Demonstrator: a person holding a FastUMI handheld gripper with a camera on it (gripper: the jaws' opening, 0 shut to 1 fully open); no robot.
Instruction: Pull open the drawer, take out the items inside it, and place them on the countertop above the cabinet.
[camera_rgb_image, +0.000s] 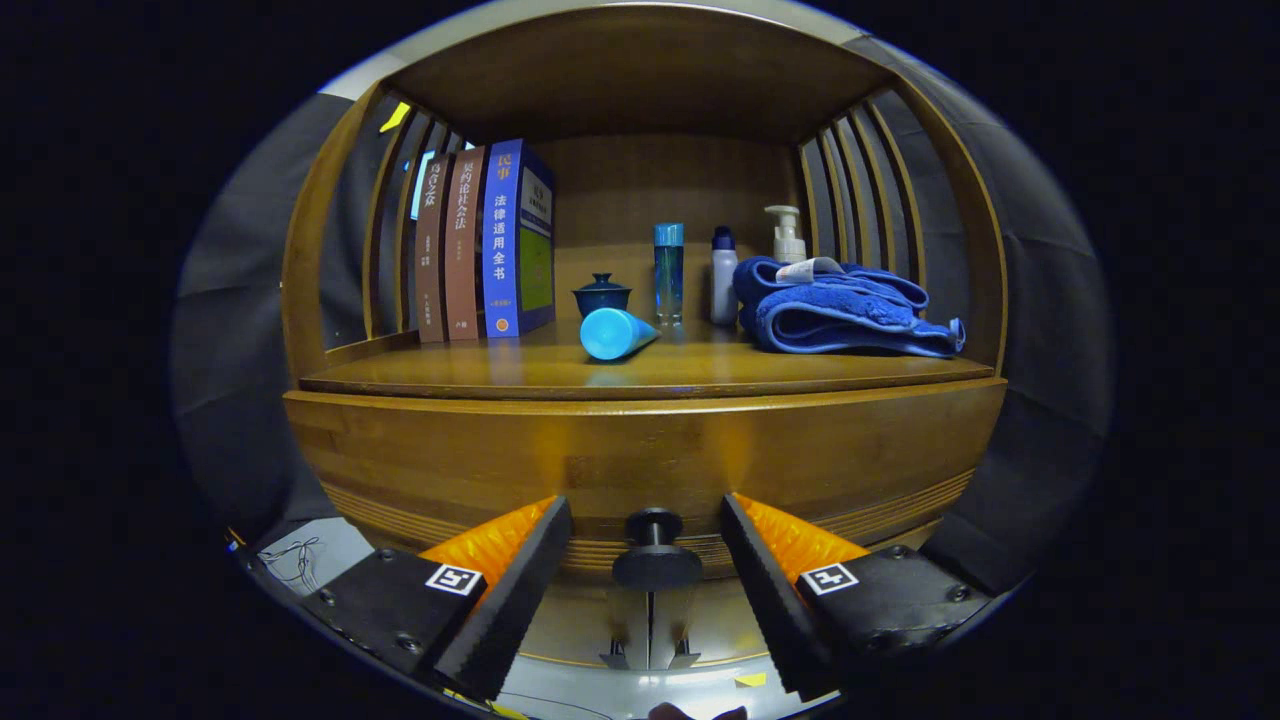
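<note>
The claw sits with its fingers spread apart, and the round black drawer knob stands right between them, touching neither. At twelve o'clock from the knob runs the closed brown wooden drawer front, so whatever it holds is hidden. Above that is the polished wooden countertop inside a slatted wooden cabinet. On it, toward eleven o'clock, three upright books. Dead ahead, a light blue tube lying on its side, a dark blue lidded cup just behind it. Near one o'clock stand a clear blue bottle, a white bottle with blue cap and a white pump bottle behind a folded blue towel.
</note>
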